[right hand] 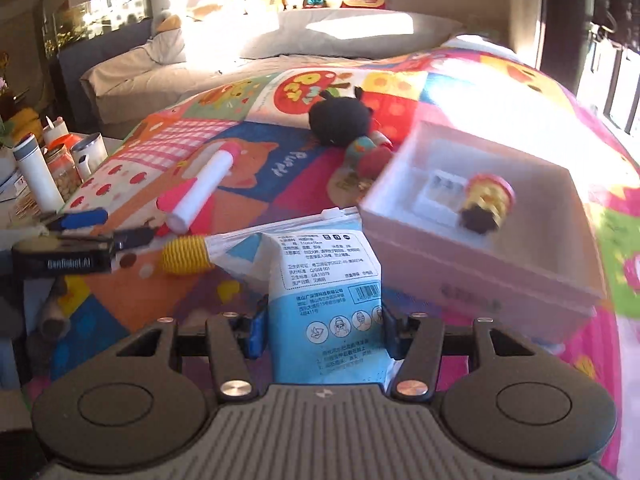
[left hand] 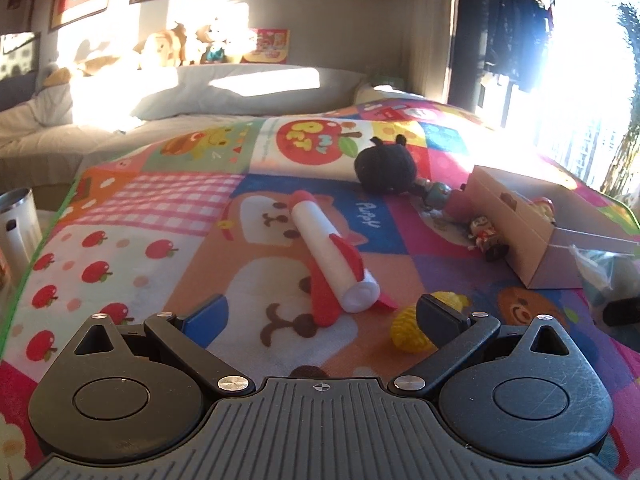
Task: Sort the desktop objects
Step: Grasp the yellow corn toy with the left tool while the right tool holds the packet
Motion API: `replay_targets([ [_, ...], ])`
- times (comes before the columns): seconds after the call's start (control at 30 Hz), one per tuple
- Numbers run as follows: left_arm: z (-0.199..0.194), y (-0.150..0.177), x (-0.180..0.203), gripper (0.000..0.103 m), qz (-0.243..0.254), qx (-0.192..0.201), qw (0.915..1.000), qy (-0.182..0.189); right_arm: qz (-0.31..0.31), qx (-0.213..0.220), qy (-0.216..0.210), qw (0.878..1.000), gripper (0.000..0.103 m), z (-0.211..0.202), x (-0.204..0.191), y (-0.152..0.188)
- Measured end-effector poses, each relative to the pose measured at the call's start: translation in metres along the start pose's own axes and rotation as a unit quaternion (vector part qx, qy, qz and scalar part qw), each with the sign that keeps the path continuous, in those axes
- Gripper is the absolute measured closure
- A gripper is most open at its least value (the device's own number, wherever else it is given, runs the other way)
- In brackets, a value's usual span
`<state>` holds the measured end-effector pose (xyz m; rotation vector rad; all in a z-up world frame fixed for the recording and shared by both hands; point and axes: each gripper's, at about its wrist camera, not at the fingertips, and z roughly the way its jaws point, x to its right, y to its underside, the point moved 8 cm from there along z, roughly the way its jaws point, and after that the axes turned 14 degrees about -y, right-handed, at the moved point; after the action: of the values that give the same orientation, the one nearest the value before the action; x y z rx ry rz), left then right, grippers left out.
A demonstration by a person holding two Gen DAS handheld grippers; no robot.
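Note:
My left gripper is open and empty, low over the patterned cloth. A white and red felt rocket lies just ahead between its jaws, and a yellow knitted toy sits by its right finger. My right gripper is shut on a blue and white mask packet and holds it near the pink cardboard box. The box holds a small yellow and red doll. The left gripper also shows at the left of the right wrist view, beside the rocket and yellow toy.
A black plush toy and small figurines lie beyond the rocket, beside the box. Bottles and jars stand off the table's left edge. A sofa with cushions is behind.

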<state>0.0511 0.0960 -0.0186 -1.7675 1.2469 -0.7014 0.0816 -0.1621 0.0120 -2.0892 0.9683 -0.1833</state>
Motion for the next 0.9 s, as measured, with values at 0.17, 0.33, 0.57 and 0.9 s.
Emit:
replay_targets([
  [0.17, -0.008, 0.008, 0.048, 0.001, 0.053, -0.028, 0.9964, 0.059, -0.013, 0.005, 0.062, 0.998, 0.044, -0.023, 0.017, 0.035],
  [0.33, 0.003, 0.016, 0.082, 0.001, 0.086, -0.065, 0.9927, 0.054, 0.035, 0.043, 0.095, 0.994, 0.02, -0.042, 0.034, 0.057],
  [0.57, 0.017, 0.011, 0.087, 0.001, 0.009, -0.12, 0.9914, 0.051, 0.06, 0.062, 0.138, 0.987, 0.005, -0.051, 0.047, 0.075],
  [0.9, 0.055, -0.01, 0.103, 0.001, 0.034, -0.097, 0.9944, 0.023, 0.086, 0.072, 0.142, 0.983, 0.003, -0.053, 0.049, 0.09],
])
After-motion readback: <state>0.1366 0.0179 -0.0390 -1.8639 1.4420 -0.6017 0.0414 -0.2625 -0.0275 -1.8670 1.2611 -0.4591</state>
